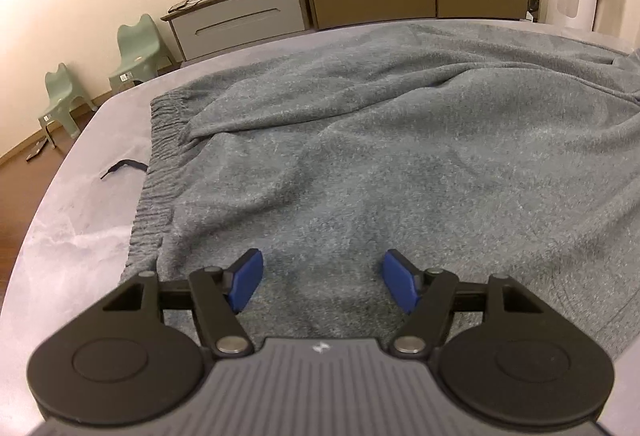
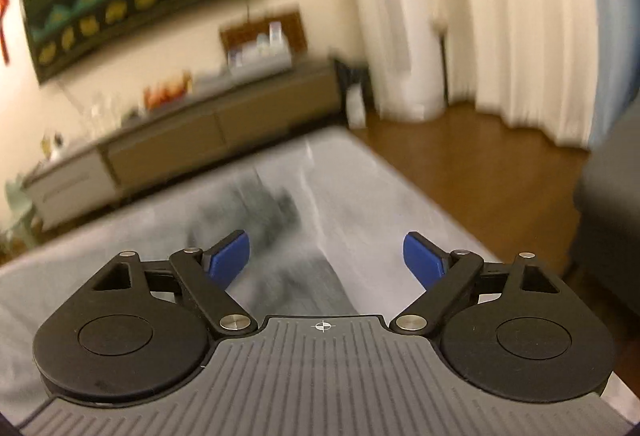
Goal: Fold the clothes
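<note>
Hovering with jaws apart, my left gripper (image 1: 322, 282) sits low over the grey sweatpants (image 1: 360, 155) spread on the counter (image 1: 80, 228), waistband (image 1: 156, 163) to its left. My right gripper (image 2: 326, 260), also spread and empty, is farther off.

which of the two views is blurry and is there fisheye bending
Right wrist view: motion-smeared, the cabinet and curtains streaked, while the right gripper stays crisp. Left wrist view: sharp on the grey garment, table edge bowed by the fisheye, warm lighting.
</note>
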The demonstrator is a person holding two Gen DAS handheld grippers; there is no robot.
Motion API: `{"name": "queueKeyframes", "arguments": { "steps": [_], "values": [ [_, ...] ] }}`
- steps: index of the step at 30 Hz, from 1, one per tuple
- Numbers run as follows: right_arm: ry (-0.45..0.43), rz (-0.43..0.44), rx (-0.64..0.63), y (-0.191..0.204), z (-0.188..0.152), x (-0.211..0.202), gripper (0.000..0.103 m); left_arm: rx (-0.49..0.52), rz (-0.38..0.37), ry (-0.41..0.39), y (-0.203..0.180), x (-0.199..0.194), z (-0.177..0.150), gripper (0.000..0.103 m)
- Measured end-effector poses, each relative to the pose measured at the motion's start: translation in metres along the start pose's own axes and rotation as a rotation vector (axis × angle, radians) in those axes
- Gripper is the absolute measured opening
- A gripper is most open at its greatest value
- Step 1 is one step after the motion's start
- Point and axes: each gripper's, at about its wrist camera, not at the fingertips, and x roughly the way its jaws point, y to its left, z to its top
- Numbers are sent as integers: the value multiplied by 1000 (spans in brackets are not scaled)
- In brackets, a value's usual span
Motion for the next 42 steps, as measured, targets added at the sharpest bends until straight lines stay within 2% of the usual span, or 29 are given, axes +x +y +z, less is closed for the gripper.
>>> {"name": "queueKeyframes", "arguments": {
  "steps": [4, 7, 9, 11, 12, 13, 14, 15, 17, 18, 21, 22, 23, 25, 27, 28, 30, 31, 33, 34, 36, 39, 41, 42],
  "values": [
    [85, 71, -74, -26, -29, 4, 88, -14, 4, 2, 6, 5, 2, 71],
    [72, 125, -160, -19, -47, 9, 87, -22, 8, 0, 7, 6, 3, 71],
    [58, 144, -236, -4, -53, 18, 82, -21, 14, -3, 6, 6, 2, 71],
    [81, 142, -270, 9, -54, 22, 69, -19, 15, -7, 5, 6, 2, 71],
    [99, 146, -278, 14, -54, 22, 41, -20, 13, -8, 6, 6, 2, 72],
    [120, 151, -283, 20, -53, 23, 27, -22, 14, -8, 7, 7, 2, 72],
    [145, 154, -274, 23, -49, 21, 26, -24, 19, -8, 9, 7, 2, 73],
    [151, 161, -251, 22, -43, 12, 24, -26, 25, -8, 11, 7, 1, 74],
    [102, 236, -95, 4, -25, -19, 23, -39, 45, -6, 18, 9, 2, 75],
    [77, 273, -18, -5, -15, -34, 15, -44, 63, -5, 21, 11, 3, 75],
    [2, 382, 217, -31, 12, -81, 11, -54, 124, 1, 29, 16, 5, 75],
    [-16, 386, 271, -38, 19, -92, 8, -63, 123, 4, 33, 16, 4, 75],
    [-6, 256, 225, -39, 16, -88, 6, -69, 119, 9, 35, 16, 3, 75],
    [56, 17, 79, -32, 6, -69, 6, -76, 109, 23, 40, 12, -1, 75],
    [188, -49, -71, -21, -9, -41, 10, -87, 105, 42, 45, 7, -5, 75],
    [197, -70, -105, -17, -14, -38, 16, -97, 105, 44, 46, 4, -6, 74],
    [147, -74, -167, -4, -17, -46, 21, -123, 101, 27, 46, -3, -5, 70],
    [123, -64, -189, 2, -18, -50, 32, -122, 79, 7, 43, -7, -2, 70],
    [112, 82, -165, 17, -20, -57, 47, -109, 40, -25, 35, -12, 2, 70],
    [134, 139, -183, 30, -24, -53, 50, -83, 27, -28, 28, -10, 4, 70],
    [180, 244, -222, 55, -33, -45, 51, -39, 37, -14, 19, -4, 4, 71],
    [274, 279, -329, 88, -54, -23, 51, -33, 102, 24, 24, 9, 1, 75],
    [348, 209, -400, 96, -67, -4, 48, -82, 143, 42, 39, 12, 2, 74],
    [346, 161, -425, 94, -69, 2, 46, -100, 177, 51, 45, 13, 1, 73]
  ]
}}
